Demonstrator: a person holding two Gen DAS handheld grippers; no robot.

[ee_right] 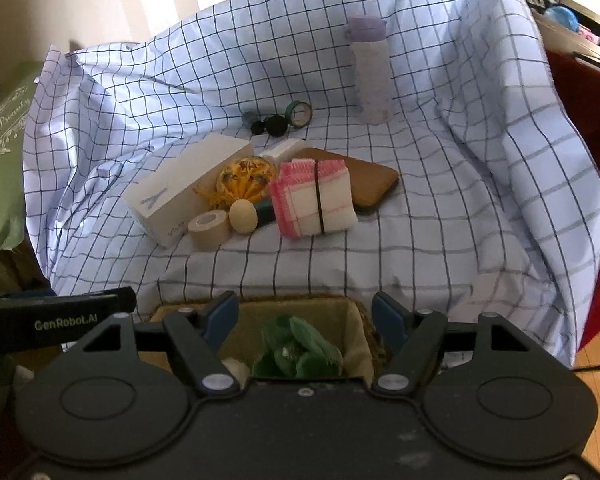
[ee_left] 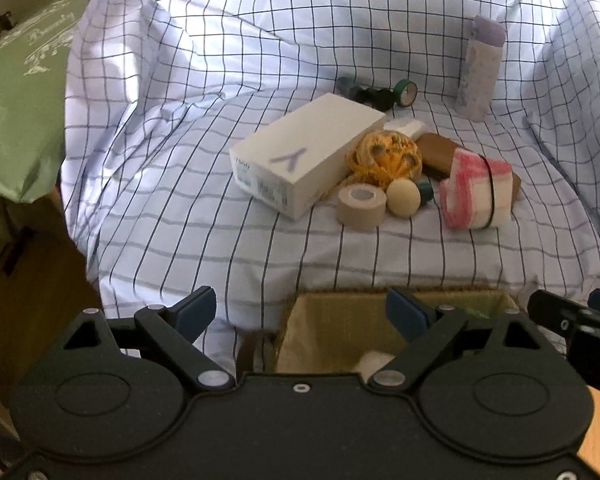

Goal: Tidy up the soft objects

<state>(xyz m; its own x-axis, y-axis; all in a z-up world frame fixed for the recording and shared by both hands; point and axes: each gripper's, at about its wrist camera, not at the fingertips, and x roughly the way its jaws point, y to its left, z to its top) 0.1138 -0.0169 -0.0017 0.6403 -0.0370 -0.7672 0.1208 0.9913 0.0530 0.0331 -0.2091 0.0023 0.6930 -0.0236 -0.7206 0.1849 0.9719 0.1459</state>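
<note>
Each hand-held gripper is matte black with blue finger pads, silver pivot screws, and white "GenRobot.AI" lettering.

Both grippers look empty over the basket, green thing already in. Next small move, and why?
Probably send the right gripper forward to the pink-and-white folded cloth. Its jaws are open with nothing between them, the cloth lies nearest on that side, and it looks like the clearest soft item still outside the lined basket, where a green soft item already lies.
</note>
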